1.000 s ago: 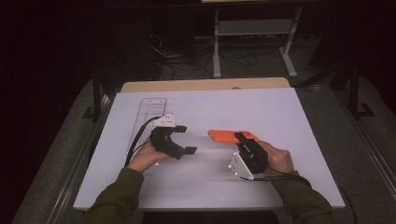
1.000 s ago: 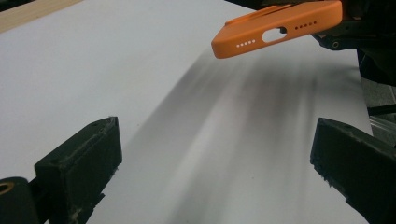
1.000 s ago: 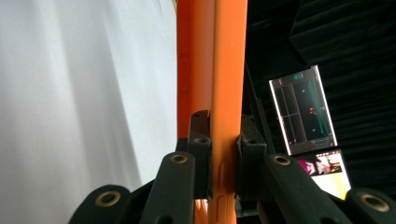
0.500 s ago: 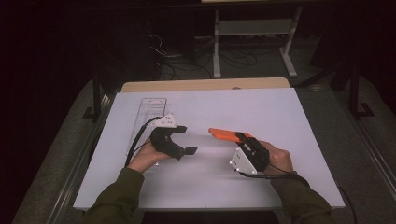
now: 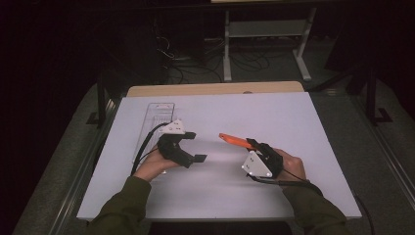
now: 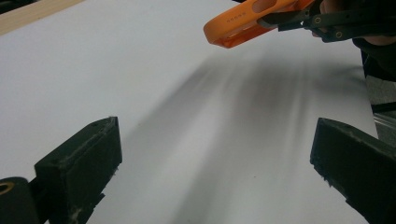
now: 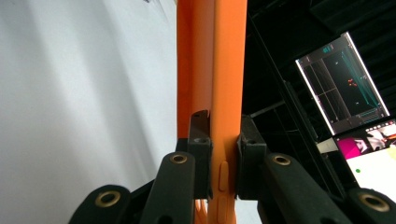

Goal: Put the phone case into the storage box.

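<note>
An orange phone case is held edge-up just above the white table top, right of centre. My right gripper is shut on its near end. In the right gripper view the two jaws pinch the case across its thin side, by a side button, and my right gripper points along its length. My left gripper hovers to the left of the case, open and holding nothing. In the left gripper view my left gripper has its jaws wide apart, with the case farther off at the top.
A clear plastic tray lies flat at the table's left, behind my left hand. A wooden strip runs along the far edge. Metal stand legs and cables sit on the dark floor beyond. A lit screen hangs off to the side.
My right gripper has raised the orange case off the table and turned it from flat onto its edge, its free end pointing left. The left gripper has stayed put.
</note>
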A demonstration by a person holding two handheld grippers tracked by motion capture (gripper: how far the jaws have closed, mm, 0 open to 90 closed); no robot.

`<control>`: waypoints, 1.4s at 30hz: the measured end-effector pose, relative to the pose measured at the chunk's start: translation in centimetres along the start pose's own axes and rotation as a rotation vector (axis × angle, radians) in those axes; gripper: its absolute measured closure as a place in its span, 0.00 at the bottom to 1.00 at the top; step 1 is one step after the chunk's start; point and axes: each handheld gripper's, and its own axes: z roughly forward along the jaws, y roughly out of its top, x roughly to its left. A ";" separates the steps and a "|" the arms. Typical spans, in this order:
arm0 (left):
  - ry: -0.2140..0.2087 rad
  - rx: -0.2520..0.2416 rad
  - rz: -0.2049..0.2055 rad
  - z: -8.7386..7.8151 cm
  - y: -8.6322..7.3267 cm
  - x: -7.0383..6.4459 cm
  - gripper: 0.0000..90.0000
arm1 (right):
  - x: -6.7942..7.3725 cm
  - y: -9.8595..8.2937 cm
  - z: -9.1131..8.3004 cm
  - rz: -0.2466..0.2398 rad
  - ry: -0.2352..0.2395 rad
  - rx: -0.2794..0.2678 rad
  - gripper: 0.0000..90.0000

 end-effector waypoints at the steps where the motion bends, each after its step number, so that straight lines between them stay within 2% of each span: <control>1: -0.001 -0.001 -0.003 0.0 0.0 0.0 0.02 | -0.1 0.0 0.0 0.007 0.000 -0.003 0.87; 6: -0.002 -0.001 -0.004 0.0 0.0 0.0 0.02 | -0.3 -0.2 0.3 0.043 0.012 -0.001 0.87; 10: -0.001 0.001 -0.001 0.0 0.0 0.0 0.02 | -0.3 -0.2 0.4 0.105 0.034 0.003 0.87; 12: -0.001 0.001 -0.001 0.0 0.0 0.0 0.02 | -0.4 -0.3 0.4 0.117 0.049 0.000 0.87; 20: -0.003 0.009 -0.005 0.0 0.0 0.0 0.02 | -0.9 -0.5 0.4 0.150 0.059 0.001 0.87; 25: -0.007 -0.001 -0.021 0.1 0.0 -0.1 0.02 | -1.1 -0.6 0.6 0.188 0.083 0.002 0.87; 29: -0.006 0.005 -0.018 0.0 0.0 -0.1 0.02 | -1.2 -0.7 0.7 0.214 0.097 0.005 0.87; 31: -0.006 0.006 -0.019 0.0 0.0 -0.1 0.02 | -1.3 -0.8 0.8 0.232 0.106 0.005 0.87; 32: -0.006 0.006 -0.018 0.0 0.0 -0.1 0.02 | -1.2 -0.7 0.7 0.265 0.115 0.008 0.87; 34: -0.006 0.006 -0.019 0.0 0.0 -0.1 0.02 | -1.4 -0.8 0.8 0.269 0.116 0.005 0.87; 35: -0.006 0.006 -0.018 0.0 0.0 -0.1 0.02 | -1.3 -0.7 0.8 0.301 0.122 0.006 0.87; 39: -0.008 0.000 -0.019 0.0 0.0 -0.1 0.02 | -1.6 -0.9 0.8 0.314 0.131 0.004 0.87; 41: -0.009 0.000 -0.019 0.0 0.0 -0.1 0.02 | -1.6 -0.8 0.9 0.355 0.145 0.000 0.87; 42: -0.009 0.000 -0.018 0.0 0.0 -0.1 0.02 | -1.8 -0.9 0.9 0.359 0.149 -0.002 0.87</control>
